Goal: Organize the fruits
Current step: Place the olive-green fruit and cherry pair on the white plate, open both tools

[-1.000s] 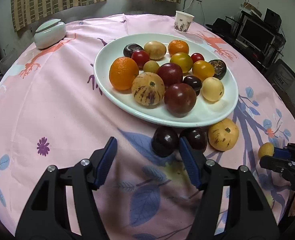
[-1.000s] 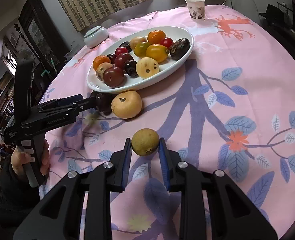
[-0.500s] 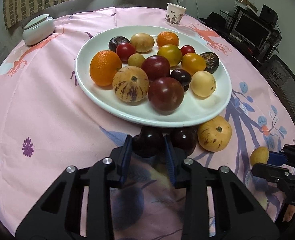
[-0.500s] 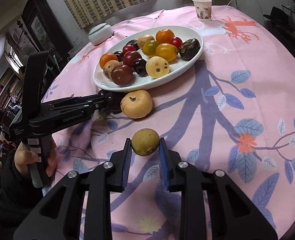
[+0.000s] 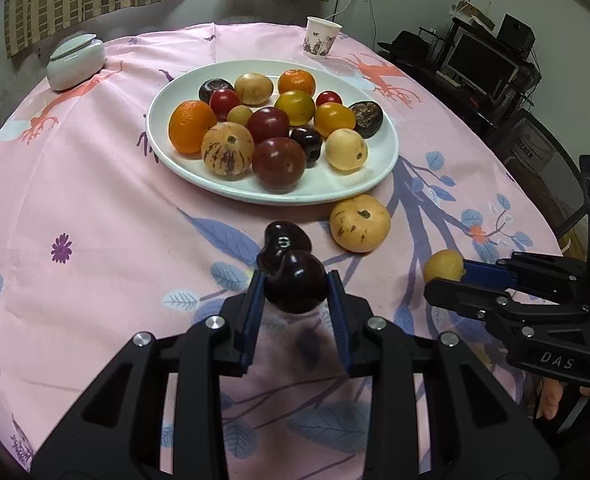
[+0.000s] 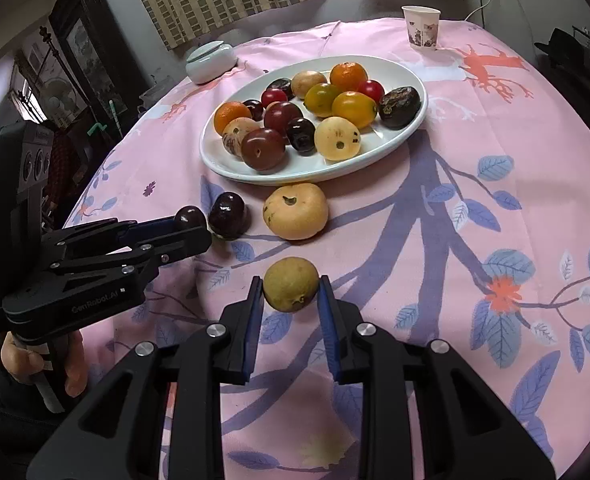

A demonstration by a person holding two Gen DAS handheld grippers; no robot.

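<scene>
Left wrist – left claw (image 5: 295, 296) newly clamped on dark plum (image 5: 296, 286), right claw (image 6: 289, 294) still gripping yellow fruit (image 6: 291, 283)

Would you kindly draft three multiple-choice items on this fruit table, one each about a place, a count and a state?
1. Where is the paper cup?
A. beyond the white plate
B. on the plate
C. beside the left claw

2. How many fruits lie loose on the tablecloth, held by neither claw?
A. none
B. two
C. five

3. What is the right claw doing?
A. standing open over bare cloth
B. clamping a small yellow-brown fruit
C. gripping the cup

Answers: 1 A, the cup stands at the far edge; 2 B, one dark plum and one speckled yellow fruit; 3 B, both pads press the fruit's sides.
</scene>
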